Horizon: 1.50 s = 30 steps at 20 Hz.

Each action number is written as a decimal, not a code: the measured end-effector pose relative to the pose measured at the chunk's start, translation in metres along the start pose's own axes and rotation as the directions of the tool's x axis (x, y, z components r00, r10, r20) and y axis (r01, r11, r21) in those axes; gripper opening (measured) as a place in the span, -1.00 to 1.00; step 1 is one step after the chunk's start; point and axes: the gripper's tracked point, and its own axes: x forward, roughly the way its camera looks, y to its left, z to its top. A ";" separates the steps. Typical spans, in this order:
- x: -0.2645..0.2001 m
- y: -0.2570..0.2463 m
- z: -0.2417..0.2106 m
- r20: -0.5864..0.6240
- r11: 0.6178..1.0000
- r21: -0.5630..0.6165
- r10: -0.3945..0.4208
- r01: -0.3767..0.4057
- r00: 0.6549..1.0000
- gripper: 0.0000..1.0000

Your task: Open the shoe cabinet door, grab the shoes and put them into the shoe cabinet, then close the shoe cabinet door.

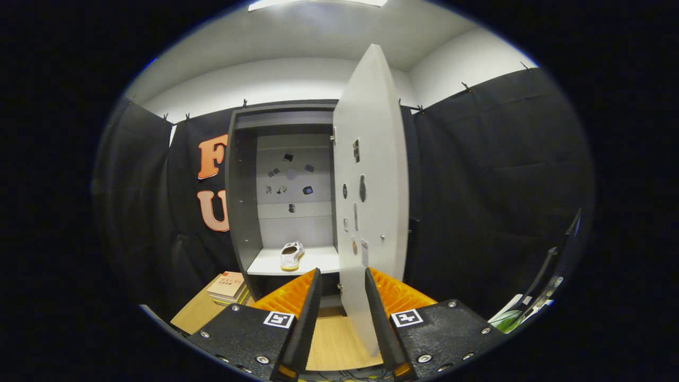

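Note:
The grey shoe cabinet (244,212) stands ahead against the booth wall with its pale door (371,175) swung wide open on the right side. A white shoe (292,254) rests on the cabinet's white shelf (318,262), toe pointing outward. My gripper (342,276) is open, its two fingers apart with nothing held. The door's lower edge hangs just ahead of and between the fingers, nearer the right one. The shoe lies beyond the left finger.
A stack of books (229,286) lies on the wooden floor (334,345) left of the cabinet base. Small stickers dot the cabinet's back panel and the door. A dark stand with white and green items (536,302) leans at the right.

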 end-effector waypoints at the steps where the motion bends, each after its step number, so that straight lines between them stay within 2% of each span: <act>1: -0.003 -0.014 0.000 -0.001 1.000 0.003 -0.019 0.019 1.000 0.05; 6: 0.001 -0.068 -0.003 -0.009 0.996 0.015 -0.091 0.091 0.996 0.10; 12: 0.036 -0.100 -0.012 -0.019 0.996 0.016 -0.086 0.086 0.996 0.16; 16: 0.057 -0.092 -0.010 -0.007 0.999 0.029 -0.029 0.029 1.000 0.19; 19: 0.071 -0.094 -0.016 -0.011 0.999 0.029 -0.027 0.027 1.000 0.23; 23: 0.072 -0.090 -0.015 -0.004 0.998 0.063 -0.010 0.010 1.000 0.25; 27: 0.072 -0.087 -0.015 0.000 0.999 0.030 -0.025 0.025 1.000 0.25; 30: 0.067 -0.076 -0.013 -0.002 1.000 0.025 0.001 -0.001 1.000 0.25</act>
